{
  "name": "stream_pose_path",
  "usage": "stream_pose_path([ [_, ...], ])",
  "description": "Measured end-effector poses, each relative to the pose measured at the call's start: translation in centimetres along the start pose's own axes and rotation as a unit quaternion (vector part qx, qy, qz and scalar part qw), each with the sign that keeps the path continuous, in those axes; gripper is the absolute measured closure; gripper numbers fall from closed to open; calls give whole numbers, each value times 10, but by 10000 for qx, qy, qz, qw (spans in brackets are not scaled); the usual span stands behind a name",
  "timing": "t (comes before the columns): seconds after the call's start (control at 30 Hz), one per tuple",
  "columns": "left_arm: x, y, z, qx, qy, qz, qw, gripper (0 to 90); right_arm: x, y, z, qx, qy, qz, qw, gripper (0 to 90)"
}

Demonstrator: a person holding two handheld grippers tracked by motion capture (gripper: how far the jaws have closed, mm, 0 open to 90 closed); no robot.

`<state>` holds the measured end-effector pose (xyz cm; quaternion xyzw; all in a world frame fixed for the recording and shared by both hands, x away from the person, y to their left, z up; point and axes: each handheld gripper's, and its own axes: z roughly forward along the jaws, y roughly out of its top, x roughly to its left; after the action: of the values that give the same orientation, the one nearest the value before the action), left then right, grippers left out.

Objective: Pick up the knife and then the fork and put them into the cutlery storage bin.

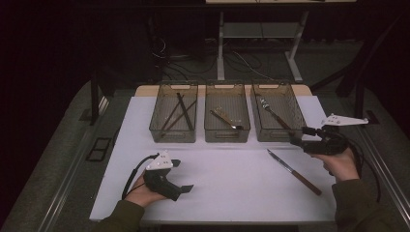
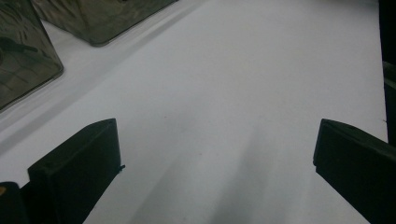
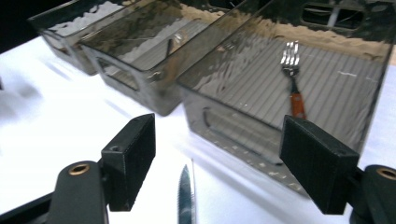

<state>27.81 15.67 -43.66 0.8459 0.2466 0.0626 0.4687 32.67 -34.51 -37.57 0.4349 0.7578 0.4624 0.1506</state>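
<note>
White counter, dark surround. Left gripper: jaws apart, empty, resting low at near left. Three smoky bins: left bin with dark sticks, middle bin with cutlery, right bin with fork. Knife: loose on counter, before right bin. Right gripper: jaws apart, just above blade tip. Step judged: approach to knife. Next: lower, close on it.

Three bins stand side by side at the back of the desk; a fork lies in the right bin; a knife lies before it.
</note>
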Motion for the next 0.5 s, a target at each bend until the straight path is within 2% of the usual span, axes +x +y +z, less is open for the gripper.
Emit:
stream_pose_path([
  [0.23, 0, 1, -1, 51, -10, 75, 10000, 0, 14, -16, -2, 243, 33, -192, 9995, 264],
  [0.5, 0, 1, -1, 43, -11, 71, 10000, 0, 25, -29, -5, 389, 78, -338, 9986, 264],
])
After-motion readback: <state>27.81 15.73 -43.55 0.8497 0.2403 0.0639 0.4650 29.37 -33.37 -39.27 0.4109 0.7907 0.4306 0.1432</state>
